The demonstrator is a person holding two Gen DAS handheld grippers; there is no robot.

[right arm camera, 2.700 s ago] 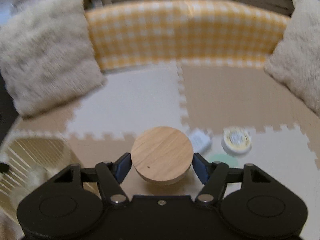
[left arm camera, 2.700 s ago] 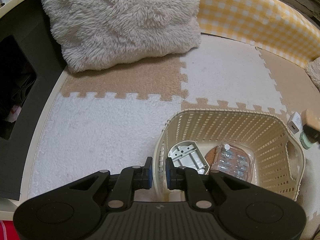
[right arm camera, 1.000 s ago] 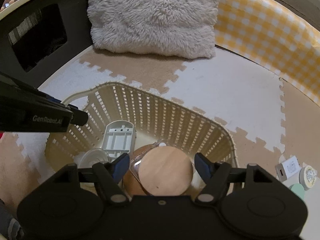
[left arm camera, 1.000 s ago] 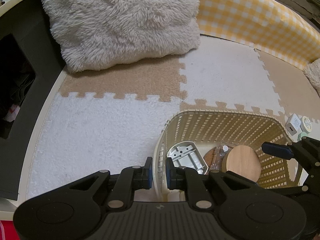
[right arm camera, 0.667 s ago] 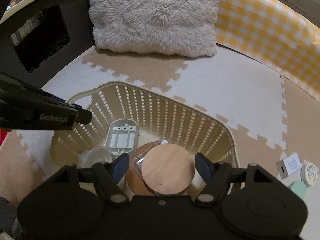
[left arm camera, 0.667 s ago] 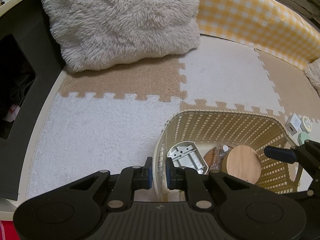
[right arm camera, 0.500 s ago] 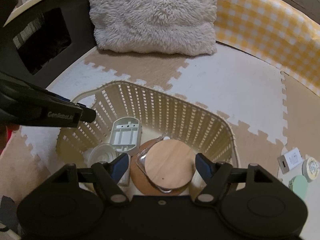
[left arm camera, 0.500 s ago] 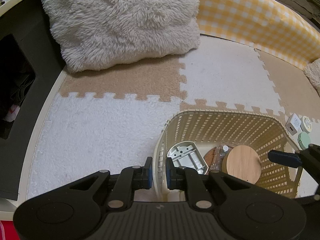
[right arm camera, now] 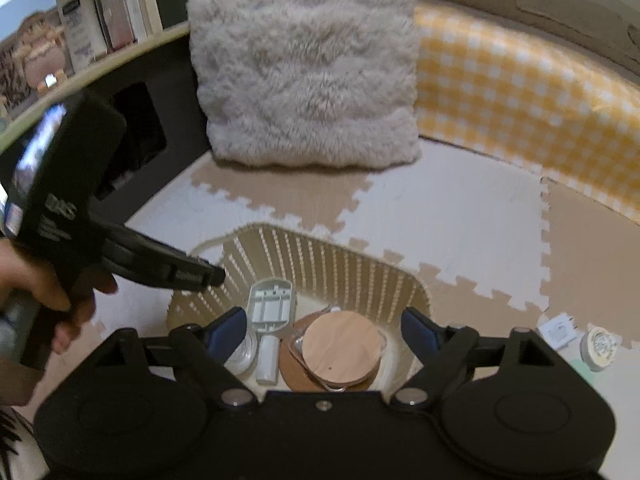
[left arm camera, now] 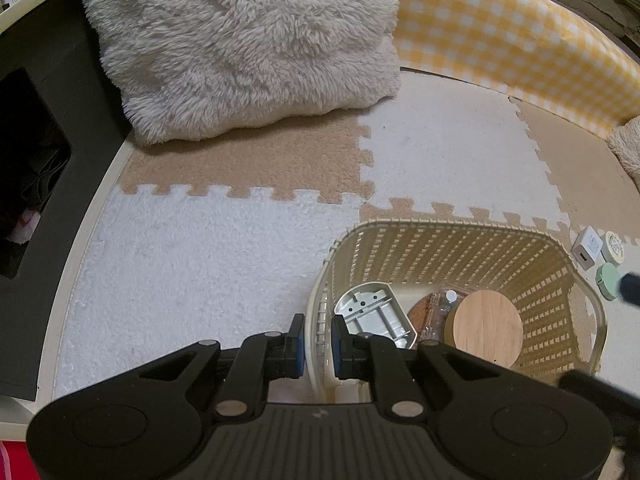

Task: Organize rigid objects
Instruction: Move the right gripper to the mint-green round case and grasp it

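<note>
Basket [left arm camera: 460, 229] contents partly hidden w/ disc [left arm camera: 489, 328].

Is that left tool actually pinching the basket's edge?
Touching. The left wrist view shows the left tool with both blue pads pressed against the basket rim, one either side, no gap.

A home's soft sitting corner: interlocking beige and white foam floor mats [left arm camera: 248, 240], a shaggy cushion [right arm camera: 304, 68] resting on them against a yellow gingham padded surround [right arm camera: 520, 92], and left of the cushion a shelf of books [right arm camera: 120, 4].
</note>
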